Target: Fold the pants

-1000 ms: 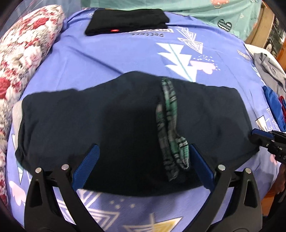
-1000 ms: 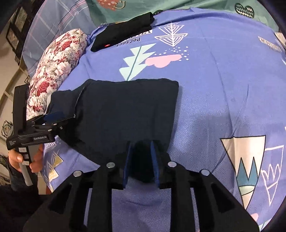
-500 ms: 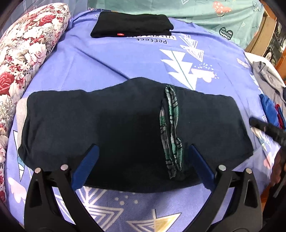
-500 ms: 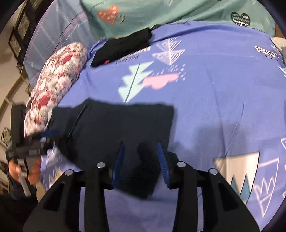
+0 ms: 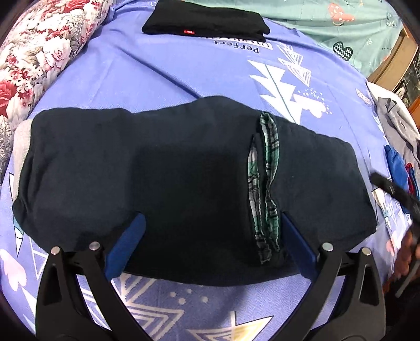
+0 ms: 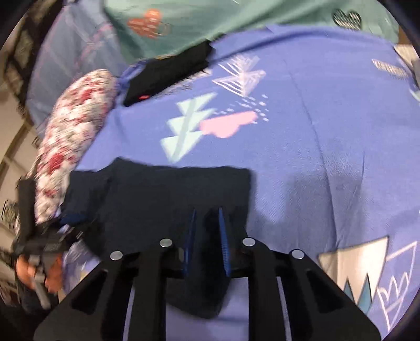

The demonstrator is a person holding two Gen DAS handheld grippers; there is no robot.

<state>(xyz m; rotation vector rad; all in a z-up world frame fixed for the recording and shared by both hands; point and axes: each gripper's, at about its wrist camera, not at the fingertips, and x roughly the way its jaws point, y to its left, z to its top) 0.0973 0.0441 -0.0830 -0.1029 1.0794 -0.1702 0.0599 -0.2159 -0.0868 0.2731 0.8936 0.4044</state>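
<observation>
Pants (image 5: 162, 168), dark navy and already folded down into a broad flat rectangle, are lying on a blue patterned bed sheet (image 5: 162, 78), near the front edge of the bed. Their long axis is running side to side across the left wrist view, with a grey band peeking out at the far left end and a strip of green plaid lining (image 5: 265, 181) crossing the cloth from back to front, right of centre. The left gripper (image 5: 208, 241) is hovering low over the near edge with its blue pads spread wide; nothing is being held between them. The right gripper (image 6: 207, 244) is sitting over the near right corner of the pants, its jaws narrowing; dark cloth is lying between the pads, but the picture is blurred and contact is not clear. The person's left hand (image 6: 39, 270) is showing at the left edge of the right wrist view. A second dark garment (image 5: 204, 18), already folded, is lying at the back of the bed, and a floral pillow (image 5: 39, 47) is lying along the left side. Judging by this, the lengthwise fold is looking finished, and at least one more fold across the length is probably remaining.
</observation>
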